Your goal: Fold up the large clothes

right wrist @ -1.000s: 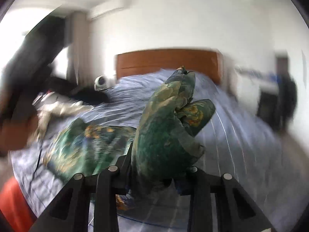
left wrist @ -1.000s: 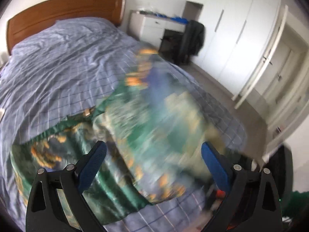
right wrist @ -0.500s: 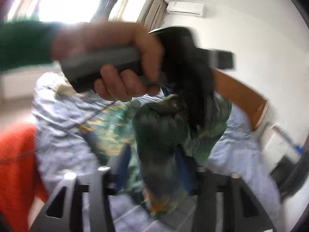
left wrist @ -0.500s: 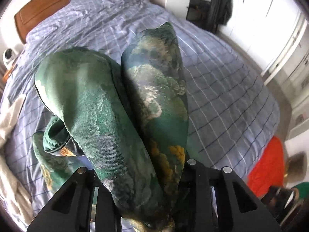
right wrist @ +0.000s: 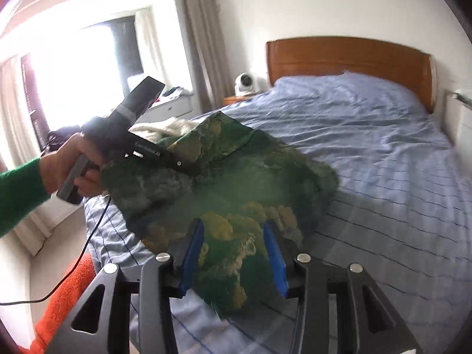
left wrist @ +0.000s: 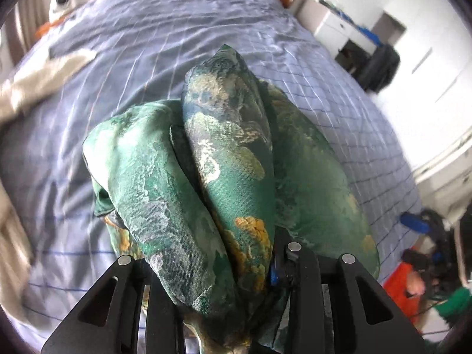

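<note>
A large green garment with gold and grey print (left wrist: pixel 230 183) hangs bunched above the blue checked bed (left wrist: pixel 177 29). My left gripper (left wrist: pixel 218 268) is shut on its folds, which drape over the fingers and hide the pads. In the right wrist view the left gripper's body (right wrist: pixel 138 147) is held in a hand at the left, gripping the garment (right wrist: pixel 253 177). My right gripper (right wrist: pixel 233 253) has its blue pads (right wrist: pixel 191 253) parted, with loose cloth lying between them, blurred.
The wooden headboard (right wrist: pixel 354 56) is at the far end. A cream garment (left wrist: pixel 38 79) lies on the bed's left side. An orange rug (right wrist: pixel 65 292) and a cable lie on the floor. A white desk and wardrobes (left wrist: pixel 427 44) stand to the right.
My left gripper shut on the garment and lifted it off the bed. My right gripper, shut on the cloth before, now has its pads parted. Both views have swung round.
</note>
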`<state>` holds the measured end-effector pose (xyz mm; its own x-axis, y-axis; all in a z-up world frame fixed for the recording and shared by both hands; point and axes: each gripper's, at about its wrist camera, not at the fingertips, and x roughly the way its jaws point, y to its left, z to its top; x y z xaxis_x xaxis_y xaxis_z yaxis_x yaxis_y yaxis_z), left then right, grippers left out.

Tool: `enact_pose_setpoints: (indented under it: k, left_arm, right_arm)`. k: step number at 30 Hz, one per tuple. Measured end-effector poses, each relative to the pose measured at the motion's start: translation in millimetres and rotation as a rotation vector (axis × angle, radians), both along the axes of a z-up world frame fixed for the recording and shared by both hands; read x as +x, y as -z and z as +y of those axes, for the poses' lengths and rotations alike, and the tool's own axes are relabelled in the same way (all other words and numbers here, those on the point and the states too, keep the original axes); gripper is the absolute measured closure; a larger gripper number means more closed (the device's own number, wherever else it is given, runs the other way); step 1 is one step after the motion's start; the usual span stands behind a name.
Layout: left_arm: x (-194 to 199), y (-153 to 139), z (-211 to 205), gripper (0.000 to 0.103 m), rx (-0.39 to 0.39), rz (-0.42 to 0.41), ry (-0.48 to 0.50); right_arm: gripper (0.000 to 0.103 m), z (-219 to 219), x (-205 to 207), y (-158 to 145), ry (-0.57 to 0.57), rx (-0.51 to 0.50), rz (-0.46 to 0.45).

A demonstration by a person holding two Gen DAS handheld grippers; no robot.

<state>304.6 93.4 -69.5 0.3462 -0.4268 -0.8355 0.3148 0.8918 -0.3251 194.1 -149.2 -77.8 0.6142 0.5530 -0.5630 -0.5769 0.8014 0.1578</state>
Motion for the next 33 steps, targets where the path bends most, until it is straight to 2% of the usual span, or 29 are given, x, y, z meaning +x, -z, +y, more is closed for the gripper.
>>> enact_pose_setpoints:
  k: [3, 5, 7, 8, 11, 15, 19, 22, 25, 27, 30, 33]
  left_arm:
    - [4.3, 19.2, 15.9, 0.069, -0.076, 0.028, -0.032]
    - [8.2, 34.8, 22.8, 0.064, -0.087, 0.058, -0.053]
    - [9.9, 56.6, 30.5, 0.060, -0.121, 0.092, -0.074]
    - [8.4, 66.4, 33.0, 0.059, -0.146, 0.095, -0.083]
    - [7.1, 75.4, 44.6, 0.057, -0.221, 0.101, -0.100]
    - [9.2, 72.6, 47.8, 0.057, -0.223, 0.088, -0.092]
    - [6.8, 74.9, 52.7, 0.057, -0.247, 0.076, -0.087]
    - [0.7, 78.7, 61.2, 0.056, -0.258, 0.070, -0.082]
    - [-4.2, 81.1, 65.7, 0.056, -0.266, 0.066, -0.075]
    - [-4.3, 84.6, 68.8, 0.056, -0.279, 0.064, -0.071]
    - [-3.3, 95.2, 74.8, 0.057, -0.291, 0.073, -0.074]
    - [2.4, 104.6, 80.2, 0.058, -0.337, 0.084, -0.080]
  right_arm:
    - [0.061, 27.2, 29.4, 27.7, -0.026, -0.068, 0.063]
    - [0.061, 37.5, 48.2, 58.1, -0.042, -0.114, 0.155]
    - [0.061, 39.4, 59.2, 88.7, -0.048, -0.109, 0.250]
    - [0.061, 39.5, 59.0, 94.8, -0.045, -0.109, 0.250]
    - [0.061, 41.0, 55.6, 98.3, -0.041, -0.129, 0.238]
    - [0.061, 46.0, 66.5, 76.2, -0.062, -0.169, 0.288]
    - [0.061, 64.4, 99.5, 35.2, -0.060, -0.137, 0.223]
    - [0.061, 85.1, 142.1, 25.6, -0.037, -0.110, 0.201]
    - [0.061, 107.1, 183.8, 35.1, -0.049, -0.053, 0.220]
    - [0.059, 126.3, 203.9, 51.8, -0.108, -0.030, 0.241]
    - [0.058, 152.5, 219.0, 98.2, -0.135, -0.132, 0.313]
    - [0.060, 158.1, 221.5, 118.6, -0.125, -0.154, 0.304]
